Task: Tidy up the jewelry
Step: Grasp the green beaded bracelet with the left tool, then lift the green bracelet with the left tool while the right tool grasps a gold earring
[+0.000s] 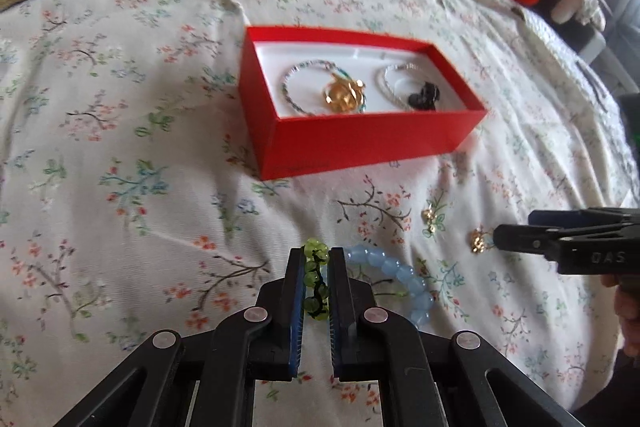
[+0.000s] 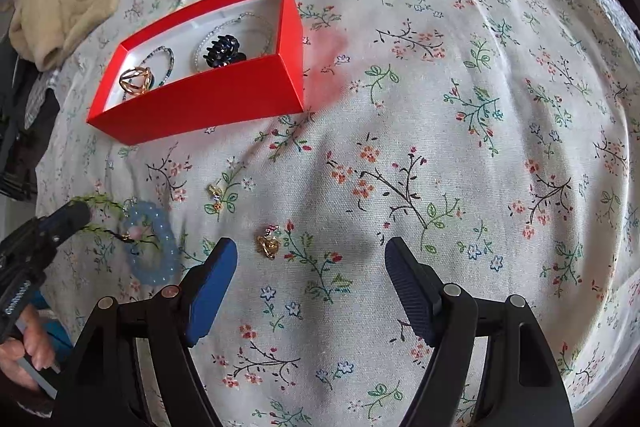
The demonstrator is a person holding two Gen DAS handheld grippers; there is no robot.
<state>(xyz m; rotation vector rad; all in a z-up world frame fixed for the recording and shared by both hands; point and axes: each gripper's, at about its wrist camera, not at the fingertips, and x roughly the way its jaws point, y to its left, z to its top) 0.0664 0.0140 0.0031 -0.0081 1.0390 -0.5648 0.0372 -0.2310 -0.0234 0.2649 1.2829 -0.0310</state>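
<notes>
Left wrist view: left hand-held gripper (image 1: 316, 259) pinching green bead bracelet (image 1: 316, 281), blue bracelet (image 1: 404, 281) partly hidden behind.

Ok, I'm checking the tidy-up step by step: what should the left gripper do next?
Probably carry the green bead bracelet to the red box: the left gripper is shut on it, and other jewelry already lies inside, while the blue bracelet waits on the bedspread.

Bedspread (image 2: 400, 107): matt woven cloth, floral print. Red box (image 1: 360, 143): smooth matt card, white lining. Blue bracelet (image 1: 404, 279): glossy translucent beads. Earrings (image 2: 269, 242): shiny gold-coloured metal. Gripper pads (image 2: 212, 287): ribbed matt blue.
</notes>
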